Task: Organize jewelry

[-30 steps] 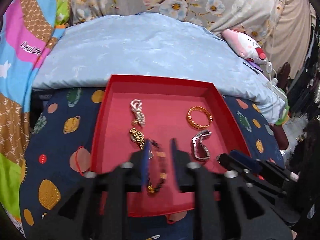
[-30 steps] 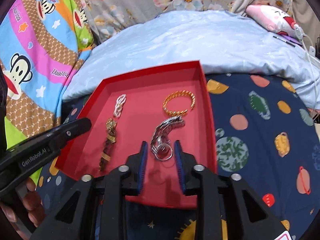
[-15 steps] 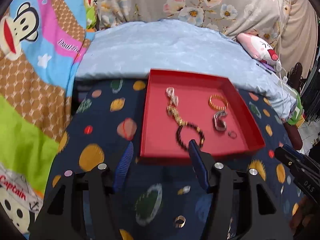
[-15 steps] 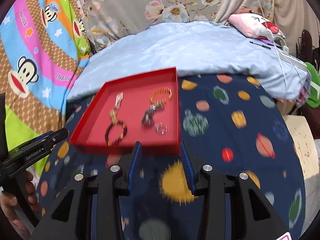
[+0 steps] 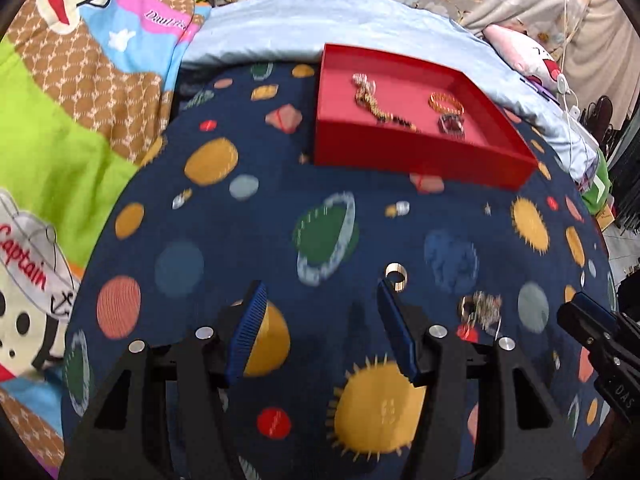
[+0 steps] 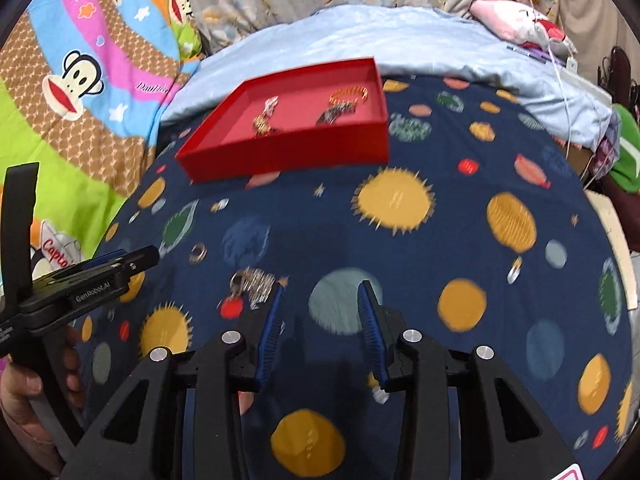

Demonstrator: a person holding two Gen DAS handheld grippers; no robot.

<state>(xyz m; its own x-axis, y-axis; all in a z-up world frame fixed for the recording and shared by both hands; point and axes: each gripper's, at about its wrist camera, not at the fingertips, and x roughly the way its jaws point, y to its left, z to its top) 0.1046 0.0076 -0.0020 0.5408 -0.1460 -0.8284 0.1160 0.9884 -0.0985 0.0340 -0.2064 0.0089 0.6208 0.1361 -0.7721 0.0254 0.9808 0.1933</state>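
So the tray [image 5: 420, 152] already has most of the haul: pearl piece, gold chain, beaded bracelet, gold bangle [image 5: 446, 102], silver watch band. A second ago both grippers were right over it, and now they've backed way off, so the tray sits far up the planet blanket [image 5: 328, 236]. That reads to me like drop-off done and on to the leftovers. What's left is a gold ring [image 5: 395, 275] just past the left gripper [image 5: 320, 328], and a silvery chain clump [image 6: 256, 282] beside the right gripper [image 6: 320, 320]. Both sets of jaws stand partly apart with nothing in them, the left wider, the right narrowing a bit. A small silver bit [image 5: 402, 208] lies nearer the tray.
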